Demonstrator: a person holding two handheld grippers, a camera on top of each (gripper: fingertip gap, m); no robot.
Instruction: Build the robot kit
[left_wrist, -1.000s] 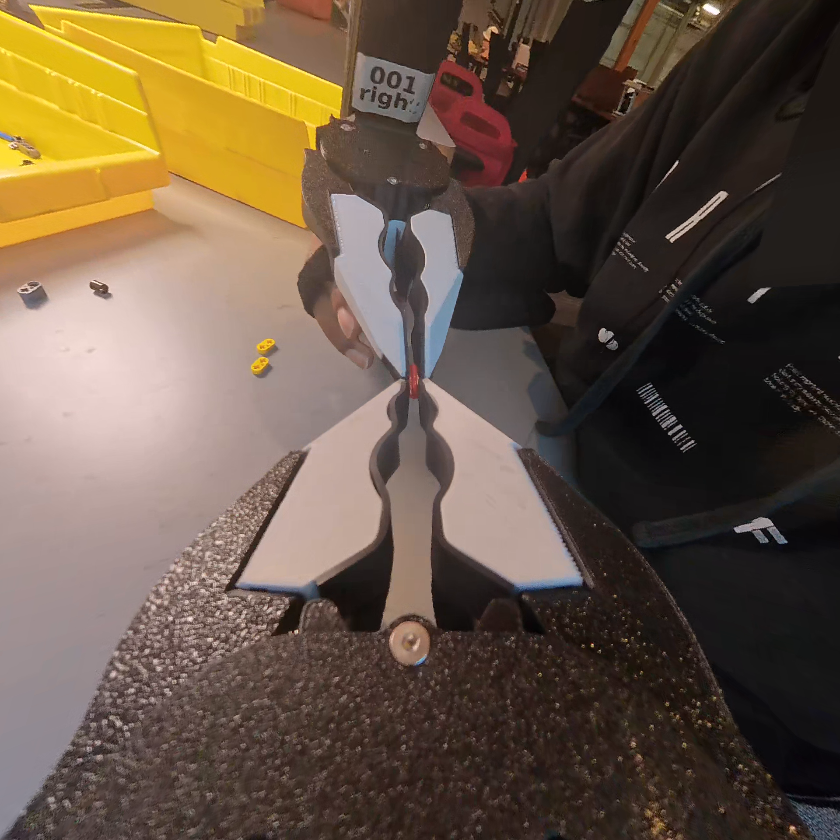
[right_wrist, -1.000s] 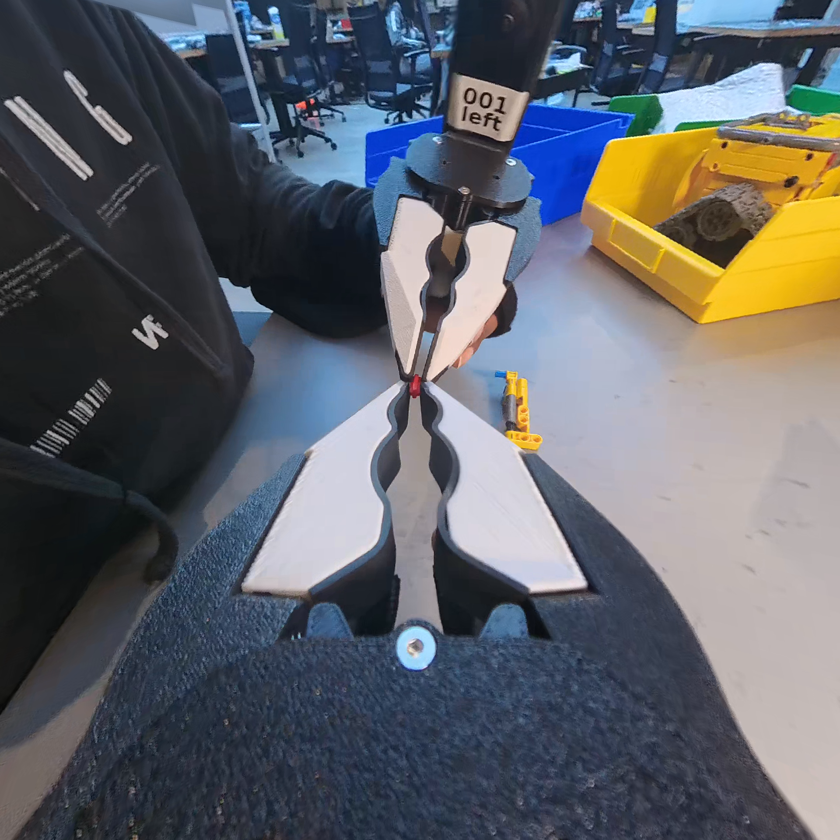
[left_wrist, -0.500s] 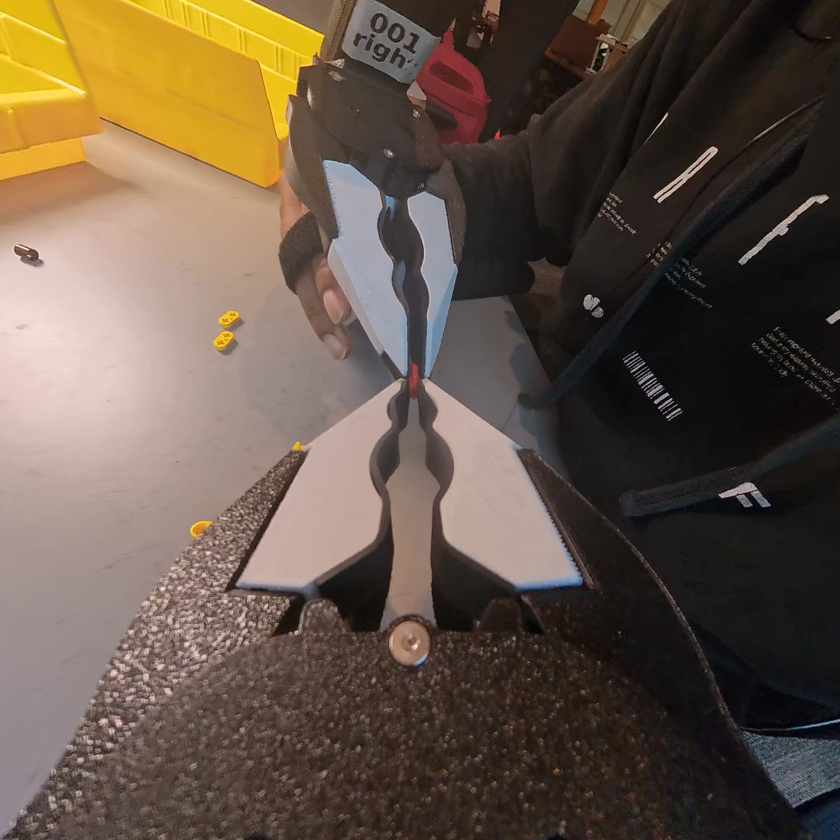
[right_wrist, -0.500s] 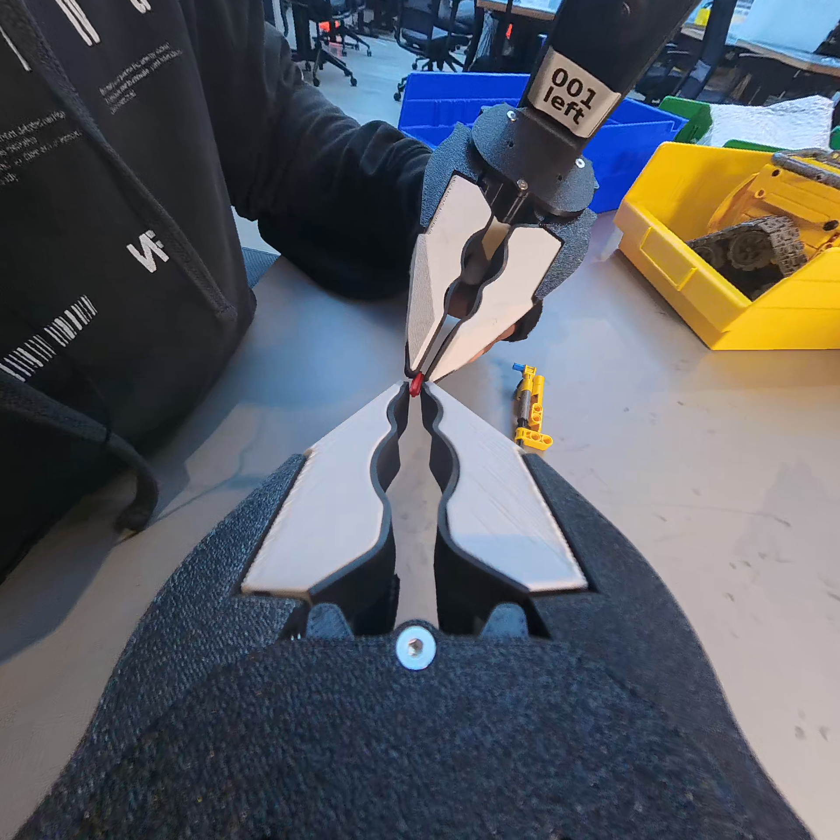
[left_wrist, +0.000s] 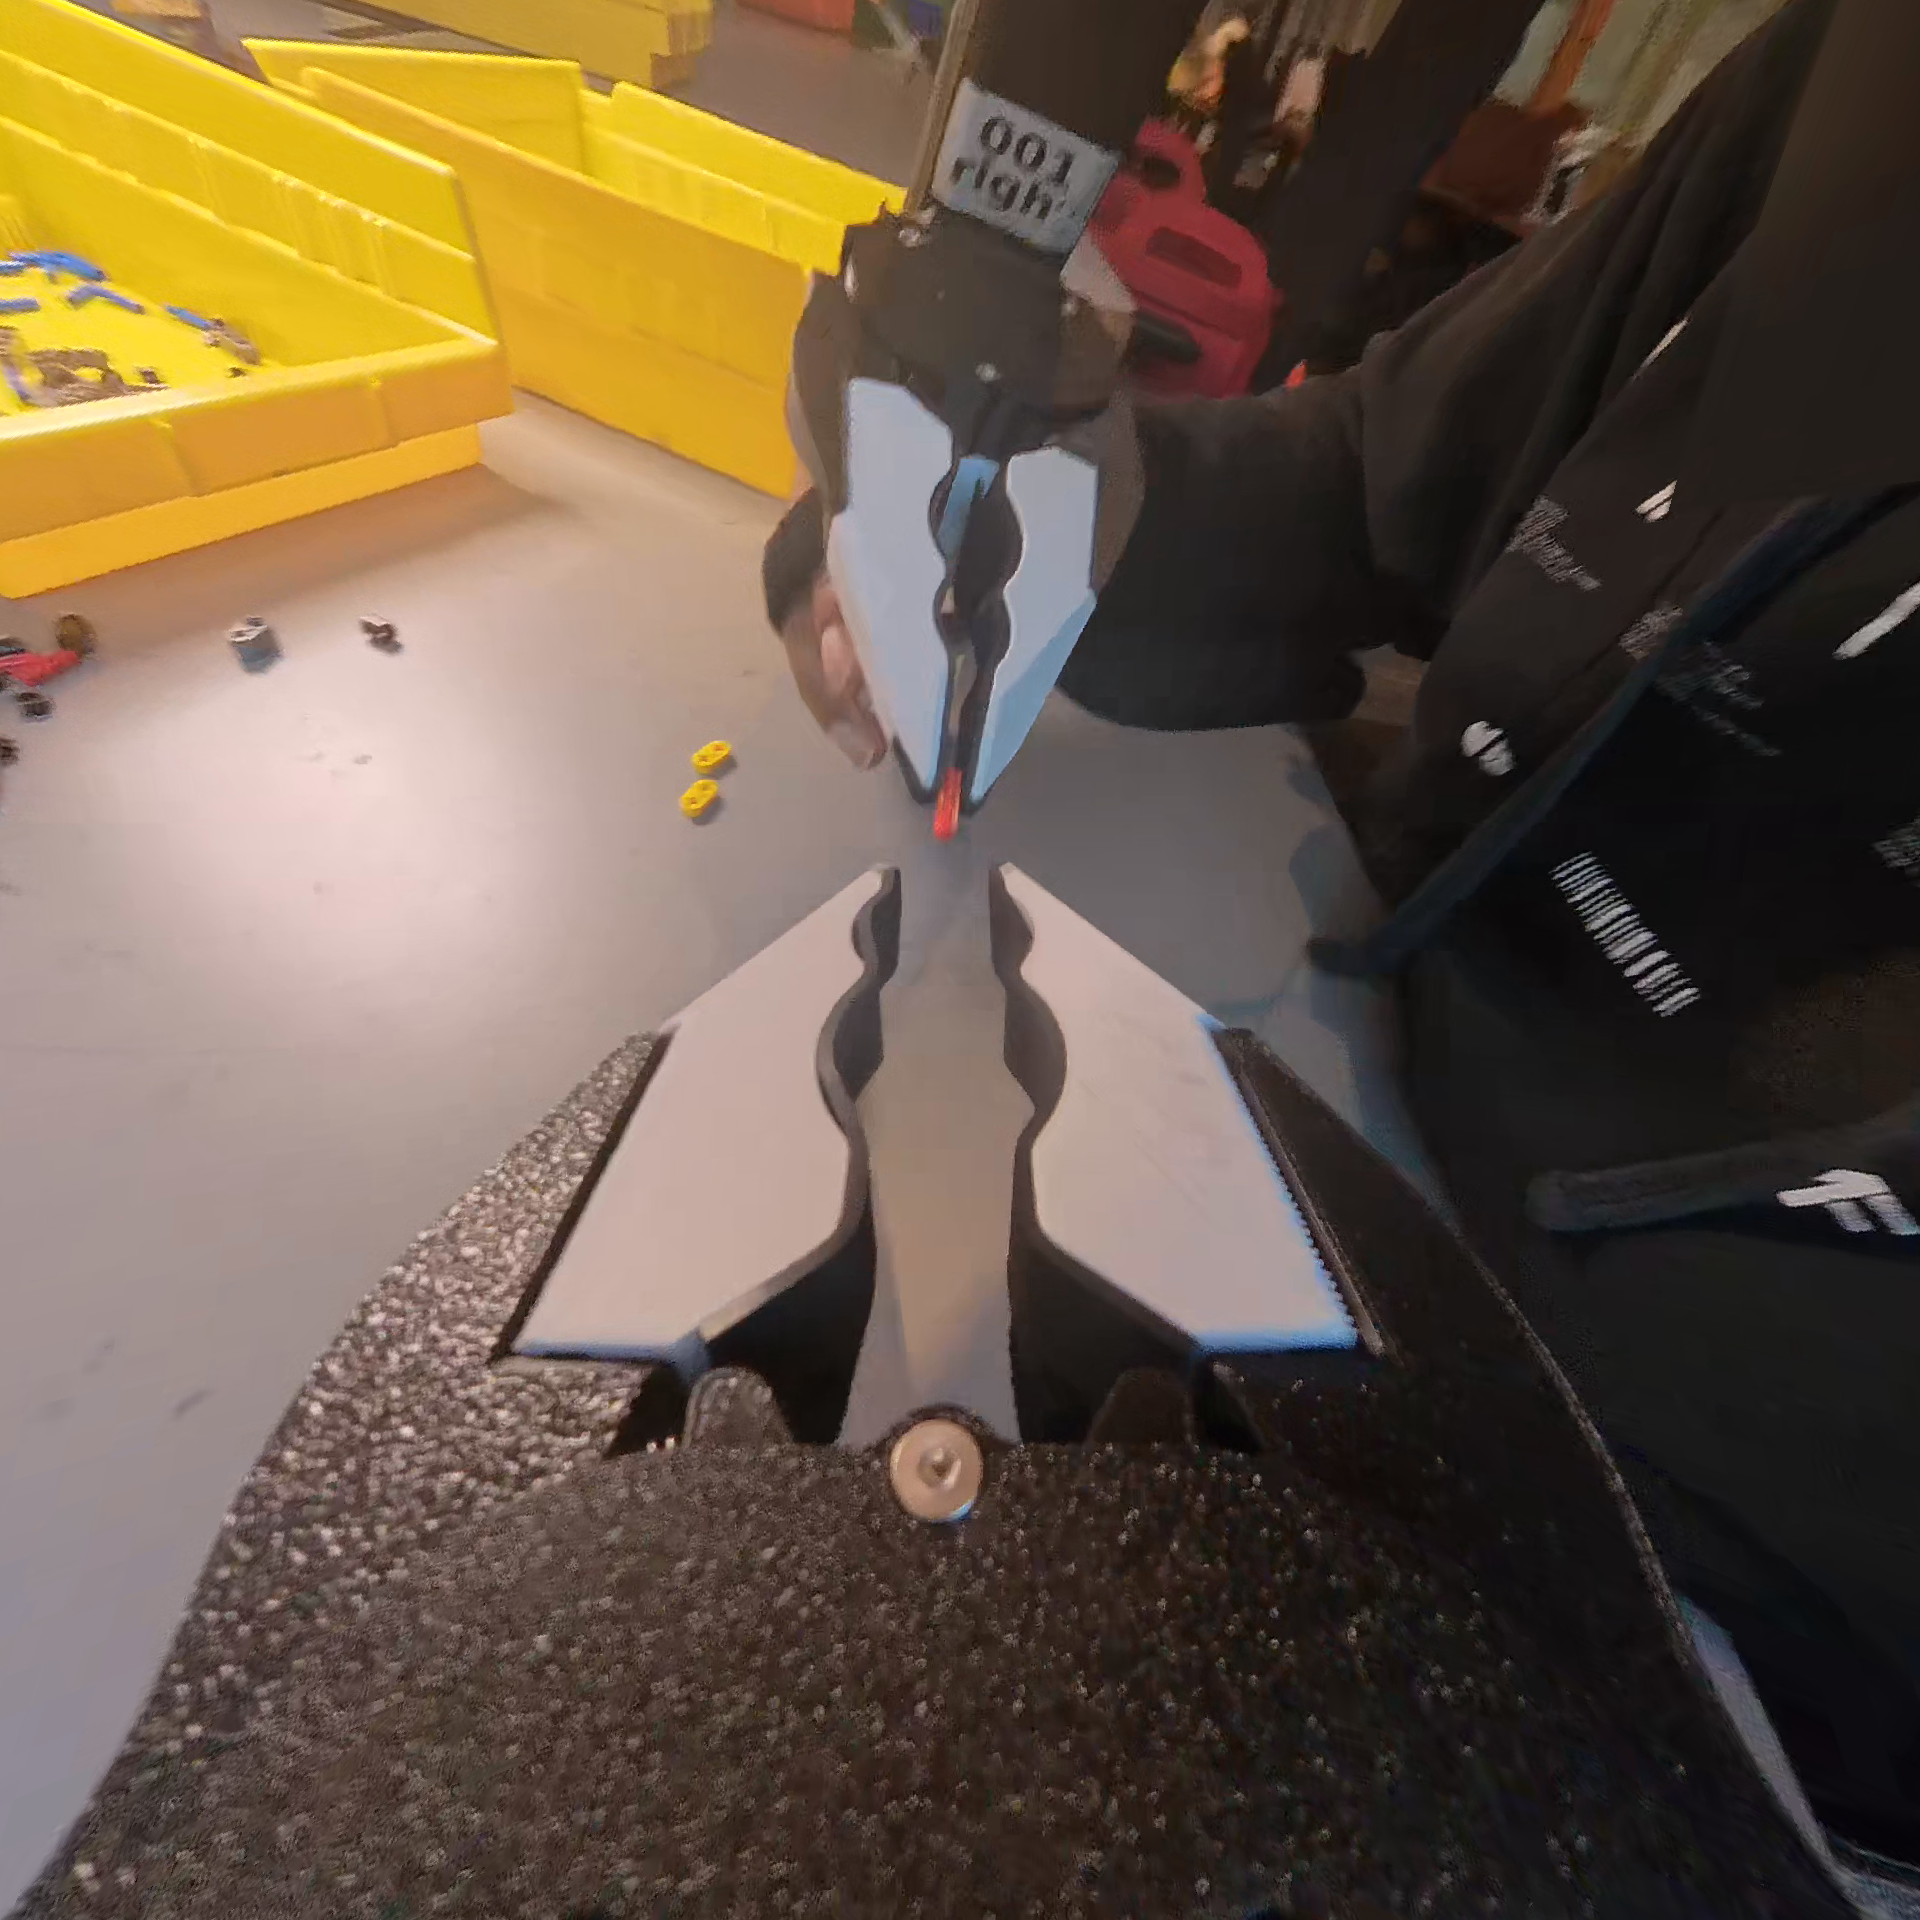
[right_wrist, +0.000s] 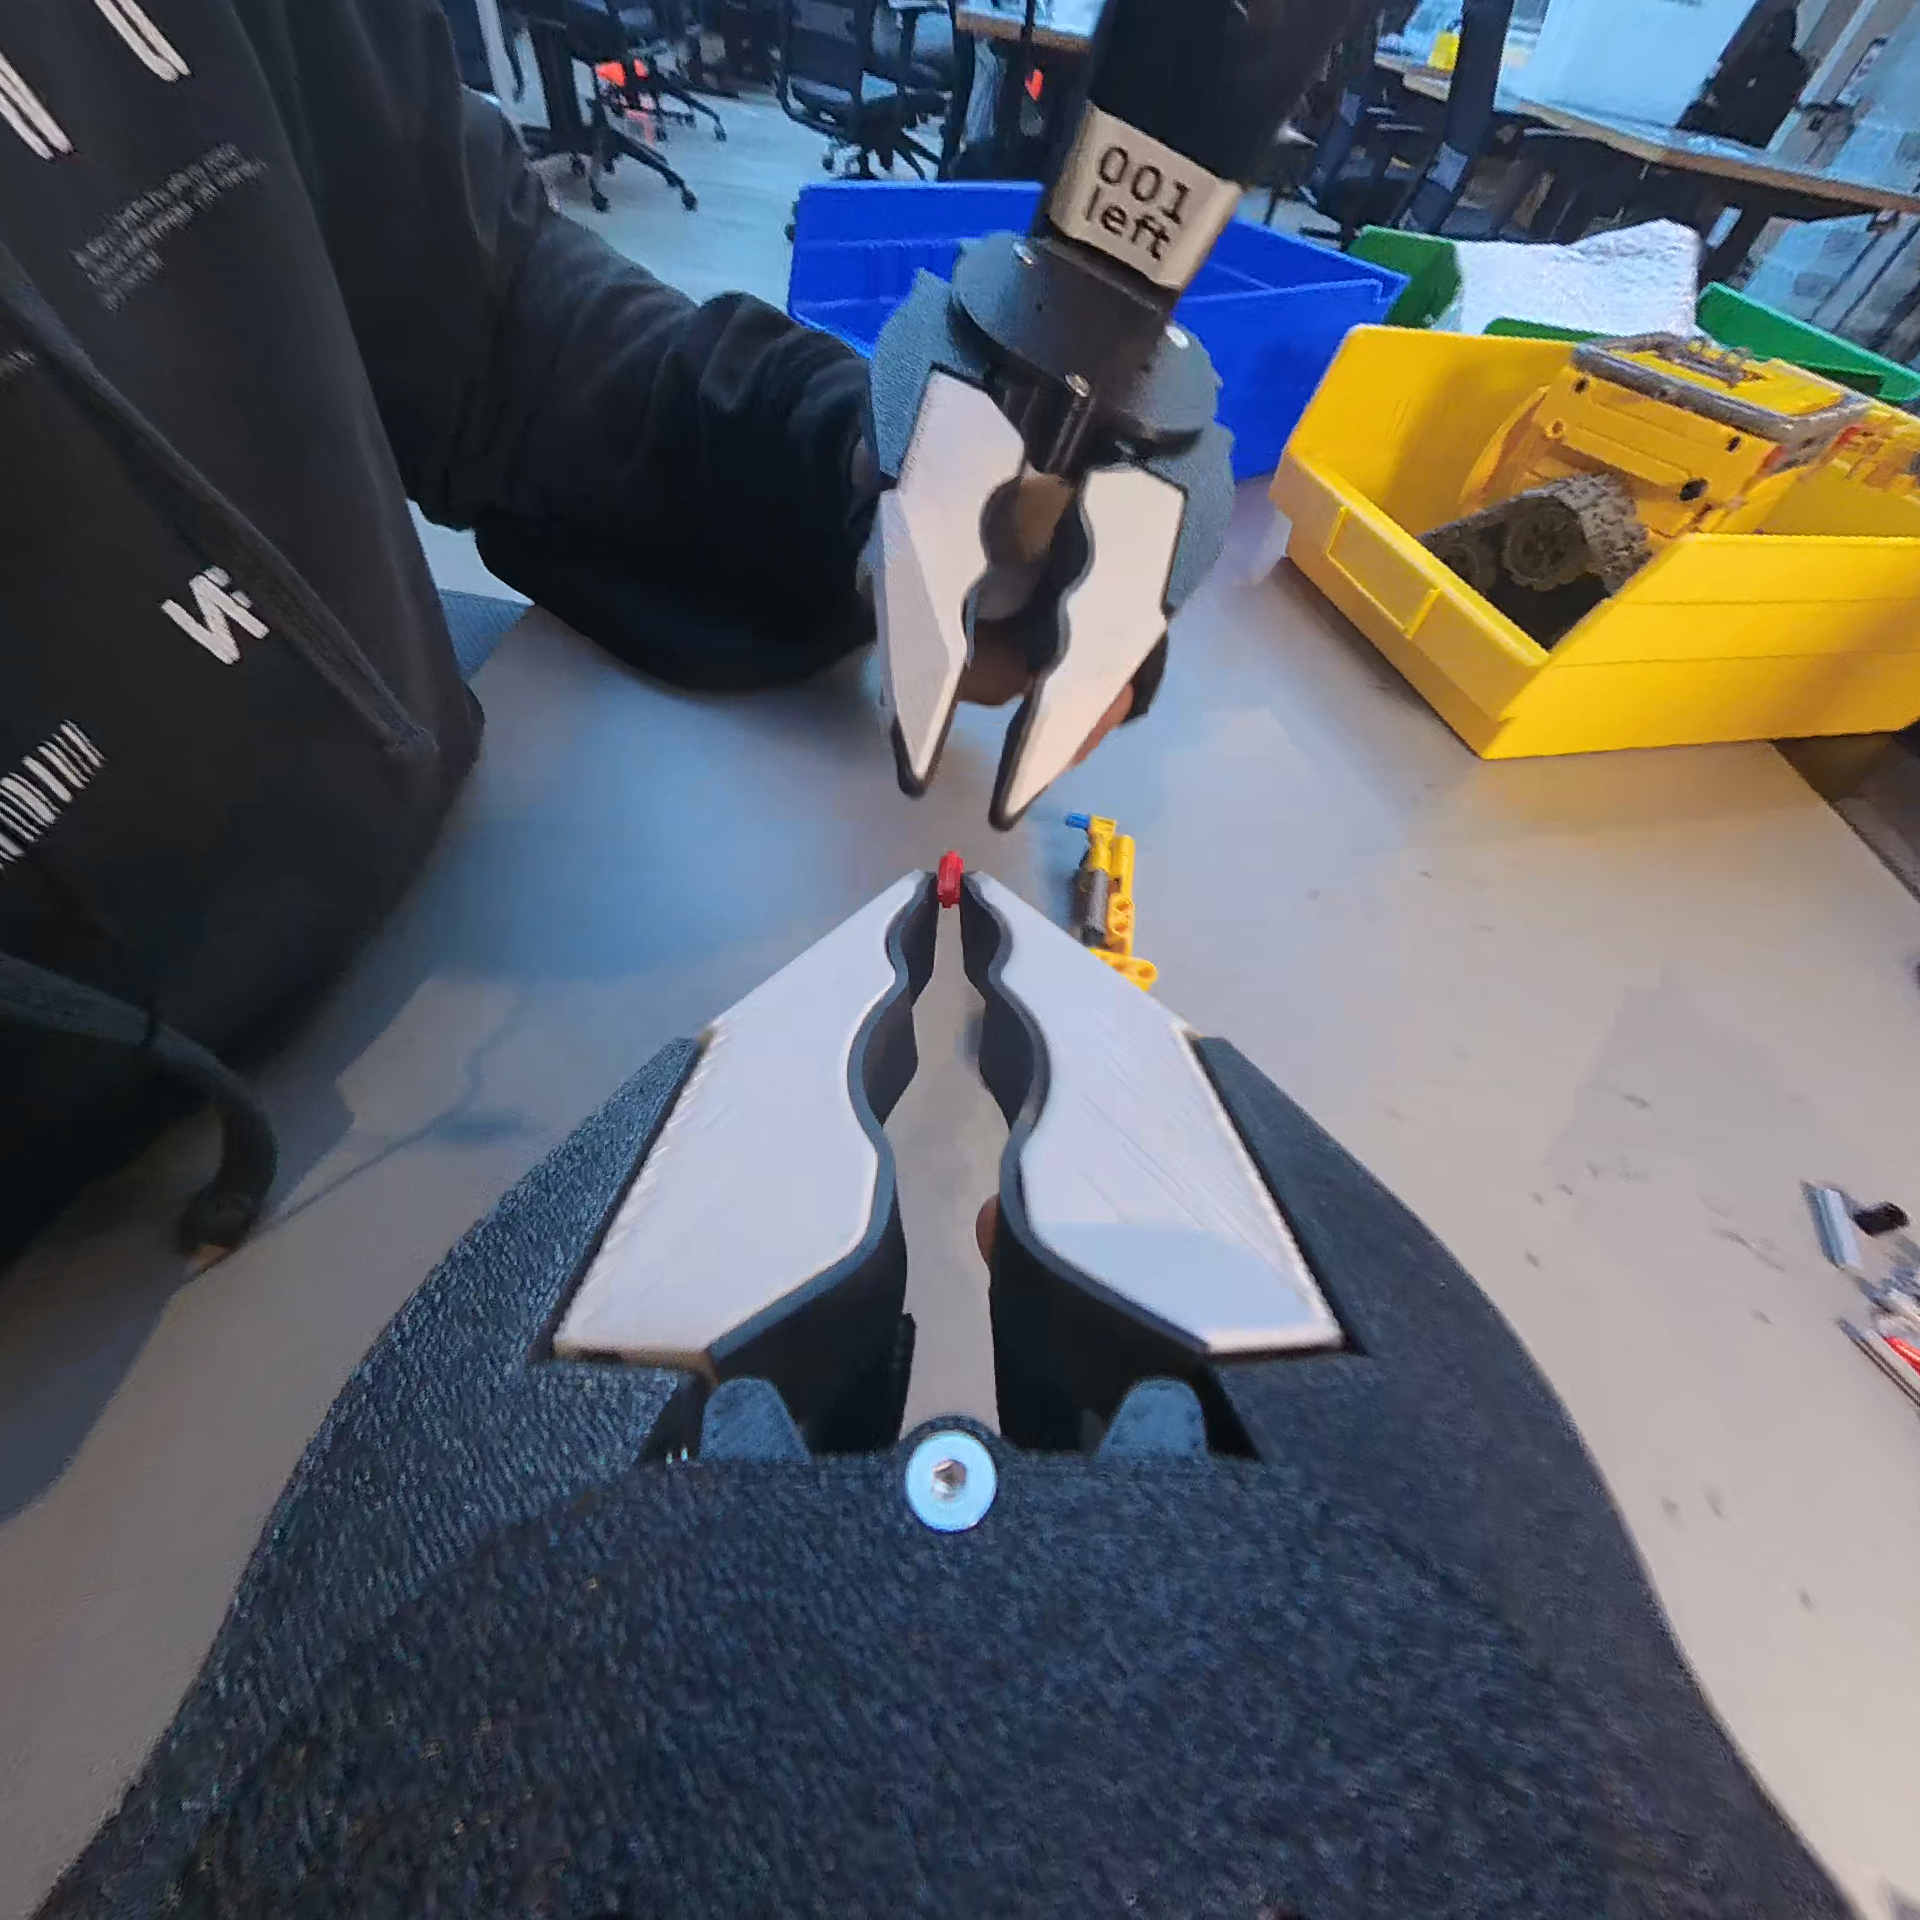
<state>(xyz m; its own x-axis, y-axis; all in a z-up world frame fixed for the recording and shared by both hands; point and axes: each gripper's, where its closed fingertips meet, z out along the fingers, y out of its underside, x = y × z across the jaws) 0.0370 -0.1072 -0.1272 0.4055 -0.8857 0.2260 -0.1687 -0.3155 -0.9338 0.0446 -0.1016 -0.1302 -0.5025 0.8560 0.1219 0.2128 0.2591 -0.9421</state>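
Observation:
A small red pin (right_wrist: 948, 875) is pinched at the tips of my right gripper (right_wrist: 948, 886), which is shut on it above the grey table (right_wrist: 1455, 1039). In the left wrist view the right gripper (left_wrist: 948, 795) points toward me with the red pin (left_wrist: 945, 818) sticking out of its tips. My left gripper (left_wrist: 942, 876) is open and empty, its tips a short way from the pin. It also shows in the right wrist view (right_wrist: 958, 798), jaws apart, just beyond the pin. A hand in a black sleeve holds each gripper.
A small yellow, grey and blue assembly (right_wrist: 1110, 899) lies on the table right of the tips. A yellow bin (right_wrist: 1558, 665) holds a tracked toy vehicle; a blue bin (right_wrist: 862, 249) is behind. Yellow bins (left_wrist: 260, 416), two yellow links (left_wrist: 707, 776) and loose small parts (left_wrist: 255, 639) lie left. Both grippers' tips are close together, under 4 cm apart.
Both grippers were shut on the red pin, tip to tip. My left gripper has opened and let go, and the two have drawn apart; the right gripper keeps the pin.

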